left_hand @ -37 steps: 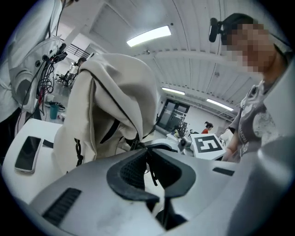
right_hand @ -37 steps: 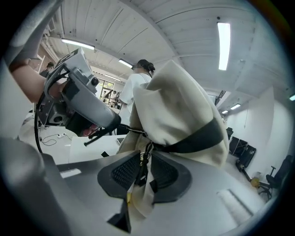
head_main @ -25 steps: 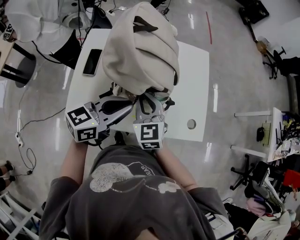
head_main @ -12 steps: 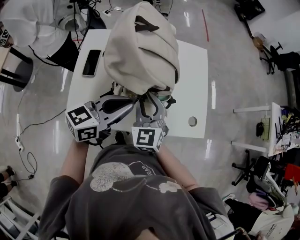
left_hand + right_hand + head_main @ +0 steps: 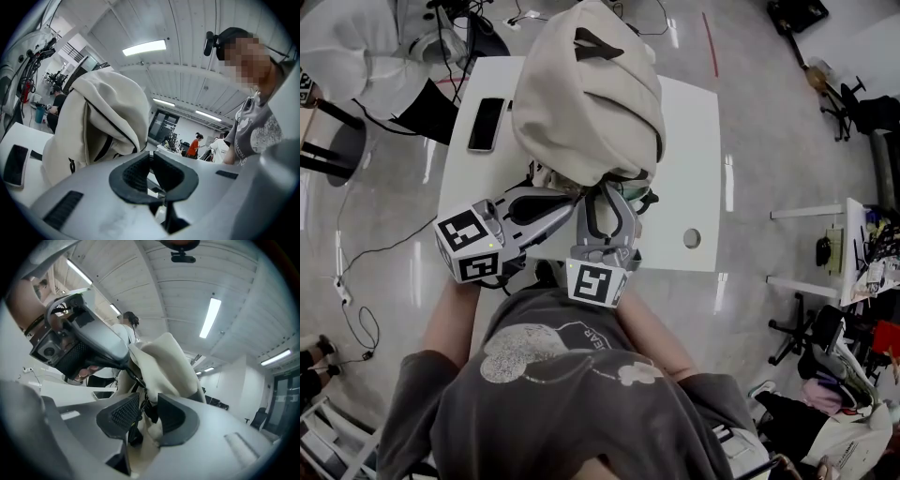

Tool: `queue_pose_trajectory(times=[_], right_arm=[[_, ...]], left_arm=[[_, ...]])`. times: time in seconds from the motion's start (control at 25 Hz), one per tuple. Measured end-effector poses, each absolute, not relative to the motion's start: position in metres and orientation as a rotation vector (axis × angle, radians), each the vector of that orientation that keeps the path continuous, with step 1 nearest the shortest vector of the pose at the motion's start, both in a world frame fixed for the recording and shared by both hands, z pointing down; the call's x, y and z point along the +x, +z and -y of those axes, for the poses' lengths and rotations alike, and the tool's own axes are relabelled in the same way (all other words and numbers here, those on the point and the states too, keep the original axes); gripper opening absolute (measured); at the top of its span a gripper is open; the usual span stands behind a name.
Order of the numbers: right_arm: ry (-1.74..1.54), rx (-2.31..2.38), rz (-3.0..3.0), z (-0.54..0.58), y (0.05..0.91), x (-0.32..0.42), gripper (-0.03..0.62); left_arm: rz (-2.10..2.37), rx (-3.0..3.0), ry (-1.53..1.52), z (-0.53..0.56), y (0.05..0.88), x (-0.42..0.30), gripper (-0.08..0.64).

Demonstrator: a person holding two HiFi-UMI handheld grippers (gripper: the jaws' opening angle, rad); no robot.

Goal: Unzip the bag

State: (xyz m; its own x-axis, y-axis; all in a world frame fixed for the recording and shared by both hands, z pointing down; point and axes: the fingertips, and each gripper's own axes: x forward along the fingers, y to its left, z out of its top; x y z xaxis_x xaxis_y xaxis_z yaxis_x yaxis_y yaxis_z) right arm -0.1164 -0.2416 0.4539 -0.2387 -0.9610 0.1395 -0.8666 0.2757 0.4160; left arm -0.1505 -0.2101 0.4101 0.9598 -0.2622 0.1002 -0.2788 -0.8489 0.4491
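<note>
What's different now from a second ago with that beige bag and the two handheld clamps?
The right gripper rolled slightly and its jaws have just been opening wide; a dark tab from the beige fabric backpack hangs between them, unpinched. The left gripper, nearly closed at the backpack's lower edge, the backpack, the black phone and the white table stayed put.

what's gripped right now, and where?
Right gripper holds nothing: jaws just opened, zipper pull hanging loose between them. Left gripper looks pinched on the backpack at its lower edge; not certain.
</note>
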Motion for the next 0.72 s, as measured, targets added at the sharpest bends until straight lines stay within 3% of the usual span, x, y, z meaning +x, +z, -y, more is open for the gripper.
queue_pose_trajectory(times=[0.16, 0.32, 0.72], right_arm=[[-0.416, 1.631, 2.142, 0.249, 0.455, -0.122, 0.144], [-0.397, 1.619, 2.171, 0.253, 0.452, -0.118, 0.069], [-0.363, 1.581, 2.22, 0.252, 0.451, -0.118, 0.057]], left_arm=[[0.403, 2.648, 0.083, 0.21, 0.413, -0.153, 0.031], [0.42, 2.681, 0.176, 0.207, 0.425, -0.154, 0.031], [0.471, 2.668, 0.265, 0.212, 0.453, -0.152, 0.03]])
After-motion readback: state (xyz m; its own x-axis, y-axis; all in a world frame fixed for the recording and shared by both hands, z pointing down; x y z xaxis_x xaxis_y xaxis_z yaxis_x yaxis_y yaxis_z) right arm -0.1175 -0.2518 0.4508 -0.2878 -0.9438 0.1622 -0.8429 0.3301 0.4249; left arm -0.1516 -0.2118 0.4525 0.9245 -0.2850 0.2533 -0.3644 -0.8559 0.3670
